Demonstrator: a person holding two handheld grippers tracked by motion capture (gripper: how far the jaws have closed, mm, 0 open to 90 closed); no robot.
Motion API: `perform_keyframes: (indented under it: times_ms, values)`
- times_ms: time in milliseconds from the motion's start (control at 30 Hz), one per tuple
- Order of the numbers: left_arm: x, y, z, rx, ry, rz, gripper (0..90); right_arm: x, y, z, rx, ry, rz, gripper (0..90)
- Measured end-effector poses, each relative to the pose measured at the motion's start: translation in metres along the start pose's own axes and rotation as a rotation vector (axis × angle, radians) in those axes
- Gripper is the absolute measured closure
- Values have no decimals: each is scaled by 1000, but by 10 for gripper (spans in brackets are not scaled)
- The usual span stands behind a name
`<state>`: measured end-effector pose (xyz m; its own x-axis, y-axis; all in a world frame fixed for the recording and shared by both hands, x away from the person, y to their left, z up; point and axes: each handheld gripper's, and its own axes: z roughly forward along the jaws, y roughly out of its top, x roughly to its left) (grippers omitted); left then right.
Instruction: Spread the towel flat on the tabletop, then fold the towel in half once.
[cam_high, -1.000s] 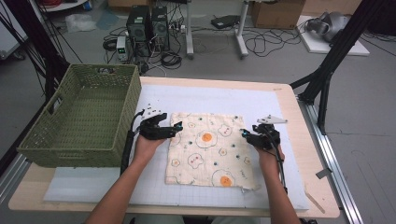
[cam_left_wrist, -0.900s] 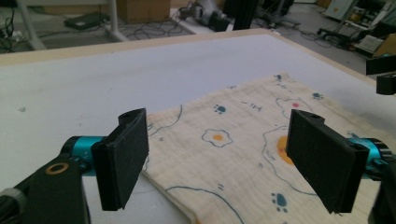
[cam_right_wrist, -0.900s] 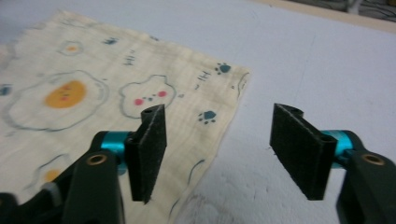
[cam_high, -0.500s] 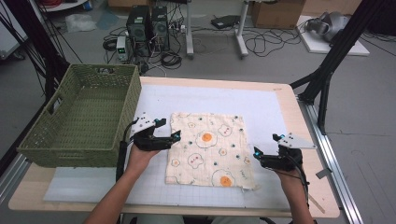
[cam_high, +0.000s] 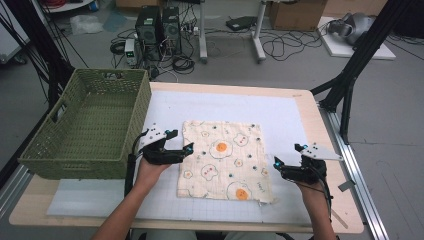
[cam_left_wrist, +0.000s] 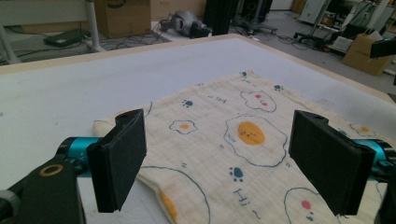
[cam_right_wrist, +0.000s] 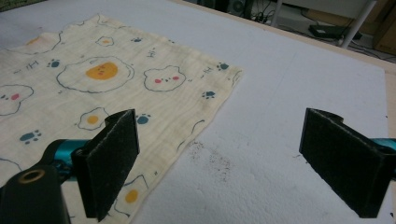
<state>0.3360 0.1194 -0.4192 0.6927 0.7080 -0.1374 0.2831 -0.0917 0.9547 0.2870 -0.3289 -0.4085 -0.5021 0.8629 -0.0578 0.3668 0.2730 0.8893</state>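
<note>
A cream cloth (cam_high: 222, 160) printed with fried eggs and paw marks lies flat on the white mat (cam_high: 285, 115). My left gripper (cam_high: 181, 141) stands open at the cloth's left edge. In the left gripper view its jaws (cam_left_wrist: 219, 154) straddle the cloth (cam_left_wrist: 252, 135) low over that edge without pressing it. My right gripper (cam_high: 287, 156) is open just off the cloth's right edge. Its jaws have opened within the last second and hold nothing. In the right gripper view (cam_right_wrist: 233, 158), one pad hangs over the cloth's border (cam_right_wrist: 116, 79) and the other over bare mat.
A green woven basket (cam_high: 85, 130) stands on the table's left side, close to my left hand. The wooden table edge (cam_high: 340, 200) runs along the right. Behind the table are computer towers (cam_high: 157, 25), cables and a black stand (cam_high: 350, 85).
My right gripper has drawn back from the cloth's right part toward the near right, off the cloth, and its jaws have spread. My left gripper has slid slightly nearer along the left edge.
</note>
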Motion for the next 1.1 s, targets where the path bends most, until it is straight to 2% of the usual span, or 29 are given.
perform_keyframes:
  times_ms: [300,500,633,800,900,967,1033,1100]
  values:
    - [4,2,-1,-11,9,-18,196,0,0,1,0,5,5,112]
    - [7,0,0,4,12,-42,196,-1,0,2,3,5,12,112]
    - [8,1,1,24,31,-33,200,-1,0,2,0,8,18,112]
    - [15,11,2,12,59,-24,202,-1,1,1,0,22,9,112]
    - [19,17,7,42,71,-10,240,-3,1,1,-5,25,19,112]
    - [23,20,14,77,86,-11,245,-4,1,2,1,26,15,112]
    - [27,23,23,102,121,-21,256,-4,1,2,4,28,18,112]
    - [31,26,30,117,128,-26,286,-3,1,3,3,37,14,112]
